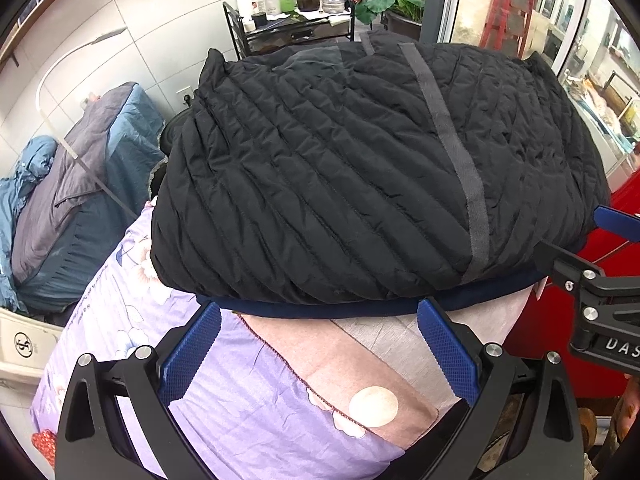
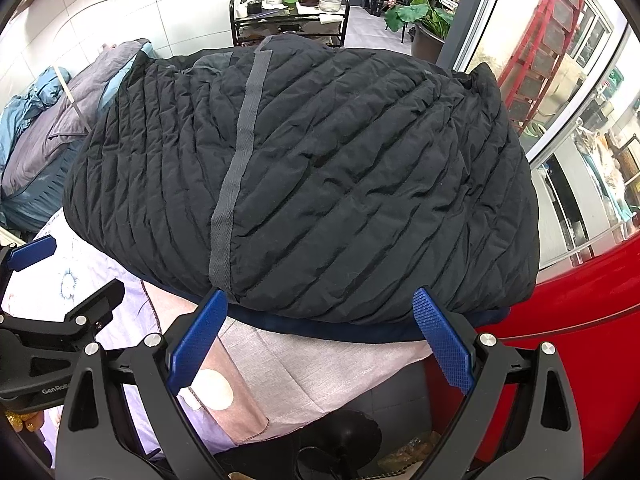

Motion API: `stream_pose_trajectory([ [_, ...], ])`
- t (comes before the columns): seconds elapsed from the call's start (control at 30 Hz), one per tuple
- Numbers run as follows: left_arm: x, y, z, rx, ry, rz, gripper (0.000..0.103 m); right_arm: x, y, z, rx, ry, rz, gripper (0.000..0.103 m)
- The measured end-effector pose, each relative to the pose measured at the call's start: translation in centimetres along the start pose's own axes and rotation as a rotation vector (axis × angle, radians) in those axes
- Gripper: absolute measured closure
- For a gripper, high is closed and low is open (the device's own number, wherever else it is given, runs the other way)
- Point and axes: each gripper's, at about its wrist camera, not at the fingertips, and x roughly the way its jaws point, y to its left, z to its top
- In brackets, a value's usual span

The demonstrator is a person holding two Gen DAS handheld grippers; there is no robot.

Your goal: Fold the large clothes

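A black quilted jacket [image 1: 360, 168] lies folded into a broad, puffy bundle on a lilac floral bedsheet [image 1: 248, 412], with a grey tape strip [image 1: 452, 152] running across its top from the far edge to the near one. A dark blue hem [image 1: 340, 311] shows under the jacket's near edge, and beneath that a pink cloth panel [image 2: 312, 368] hangs over the front of the surface.

The left gripper [image 1: 318, 314] sits low in front of the bundle, its blue fingers [image 1: 192, 352] spread wide with nothing between them; their tips reach just up to the blue hem, below the jacket's near edge. The right gripper [image 2: 320, 300] stands the same way, spread and empty, its left fingertip close under the near end of the grey strip and its right one at the jacket's lower edge.

Behind the jacket stands a black cart [image 2: 288, 20] carrying bottles, with a potted plant [image 2: 424, 20] to its right and heaped blue-grey bedding [image 1: 80, 184] off to the left.
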Motion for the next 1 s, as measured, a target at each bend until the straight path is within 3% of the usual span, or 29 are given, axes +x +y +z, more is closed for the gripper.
stream_pose_trajectory([
  [1.0, 0.01, 0.01, 0.16, 0.003, 0.014, 0.02, 0.006, 0.31, 0.02, 0.09, -0.01, 0.011, 0.005, 0.01],
])
